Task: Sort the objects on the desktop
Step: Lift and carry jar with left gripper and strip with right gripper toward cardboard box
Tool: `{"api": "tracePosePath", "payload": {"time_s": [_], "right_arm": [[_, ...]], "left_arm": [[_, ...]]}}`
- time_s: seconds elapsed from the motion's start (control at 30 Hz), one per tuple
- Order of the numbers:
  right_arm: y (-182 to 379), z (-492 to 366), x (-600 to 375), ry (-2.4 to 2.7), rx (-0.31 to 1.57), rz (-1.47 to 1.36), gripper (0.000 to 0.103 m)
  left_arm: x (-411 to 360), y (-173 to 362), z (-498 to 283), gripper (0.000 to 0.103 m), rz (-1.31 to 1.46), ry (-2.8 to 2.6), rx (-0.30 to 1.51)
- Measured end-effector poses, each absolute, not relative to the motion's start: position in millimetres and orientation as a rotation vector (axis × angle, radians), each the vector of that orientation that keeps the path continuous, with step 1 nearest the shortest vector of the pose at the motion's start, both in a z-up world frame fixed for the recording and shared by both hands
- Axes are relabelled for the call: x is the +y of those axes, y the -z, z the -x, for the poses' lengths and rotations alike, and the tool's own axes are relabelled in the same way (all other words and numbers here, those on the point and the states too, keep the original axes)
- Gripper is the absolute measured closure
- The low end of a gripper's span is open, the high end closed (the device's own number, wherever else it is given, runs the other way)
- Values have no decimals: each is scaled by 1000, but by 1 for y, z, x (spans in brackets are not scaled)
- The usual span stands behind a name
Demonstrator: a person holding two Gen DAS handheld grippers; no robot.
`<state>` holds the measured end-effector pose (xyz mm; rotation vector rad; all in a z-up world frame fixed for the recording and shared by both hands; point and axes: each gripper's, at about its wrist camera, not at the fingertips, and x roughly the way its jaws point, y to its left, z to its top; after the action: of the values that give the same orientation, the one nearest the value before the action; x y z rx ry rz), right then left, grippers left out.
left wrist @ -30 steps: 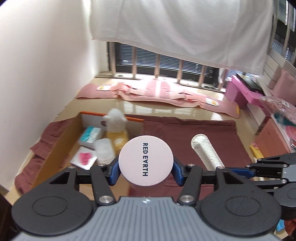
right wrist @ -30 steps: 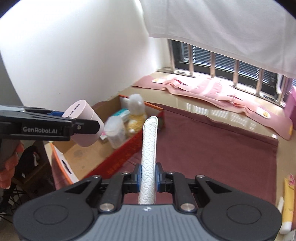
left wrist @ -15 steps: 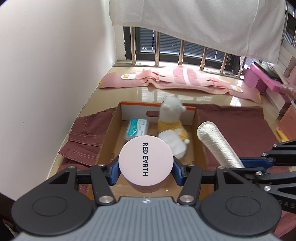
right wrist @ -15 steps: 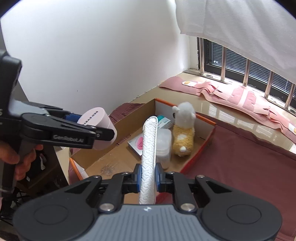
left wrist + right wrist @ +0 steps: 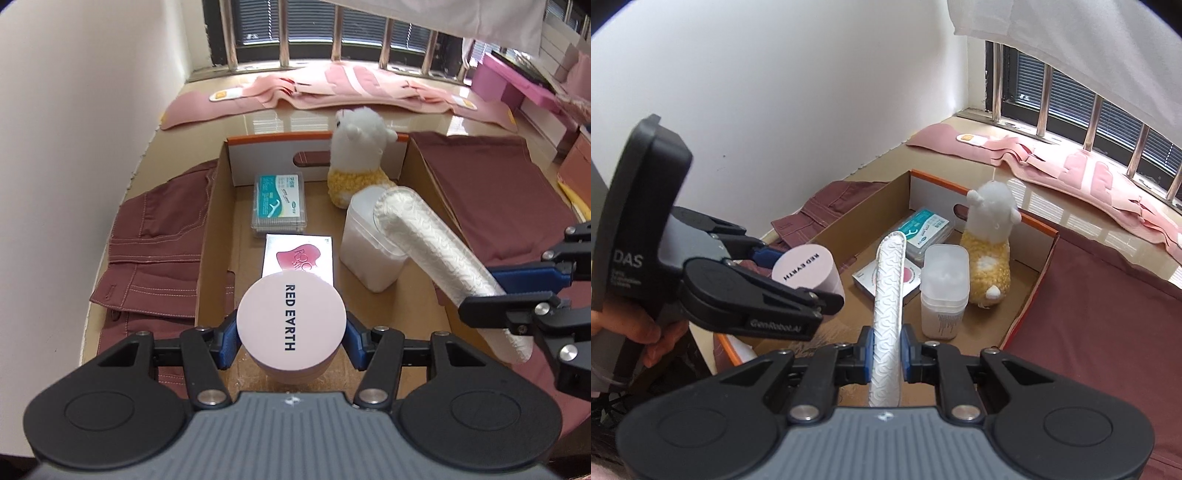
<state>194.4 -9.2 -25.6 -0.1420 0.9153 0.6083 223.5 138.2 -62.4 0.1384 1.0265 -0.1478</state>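
Note:
My left gripper (image 5: 291, 334) is shut on a round pink jar (image 5: 291, 325) lettered RED EARTH, held above the near end of an open cardboard box (image 5: 210, 221). My right gripper (image 5: 885, 356) is shut on a long white embossed tube (image 5: 888, 295), which points over the box; the tube also shows in the left wrist view (image 5: 443, 254). The pink jar also shows in the right wrist view (image 5: 805, 271), left of the tube.
Inside the box lie a teal floss-pick case (image 5: 279, 201), a flat pink-and-white packet (image 5: 301, 256), a clear plastic container (image 5: 369, 251) and a white-and-yellow plush alpaca (image 5: 356, 162). Maroon cloth (image 5: 491, 192) covers the table around it. A white wall (image 5: 74, 110) stands left.
Both grippers have moved left and down over the box, still holding the jar and the tube. The box contents now sit closer and more centred.

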Motion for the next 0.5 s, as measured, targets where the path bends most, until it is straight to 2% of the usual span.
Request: {"api": "tracePosePath", "payload": {"time_s": [0.5], "right_arm": [[36, -202, -16, -572, 925, 100, 89]], "left_arm": [[127, 94, -252, 47, -236, 154, 1125]]}}
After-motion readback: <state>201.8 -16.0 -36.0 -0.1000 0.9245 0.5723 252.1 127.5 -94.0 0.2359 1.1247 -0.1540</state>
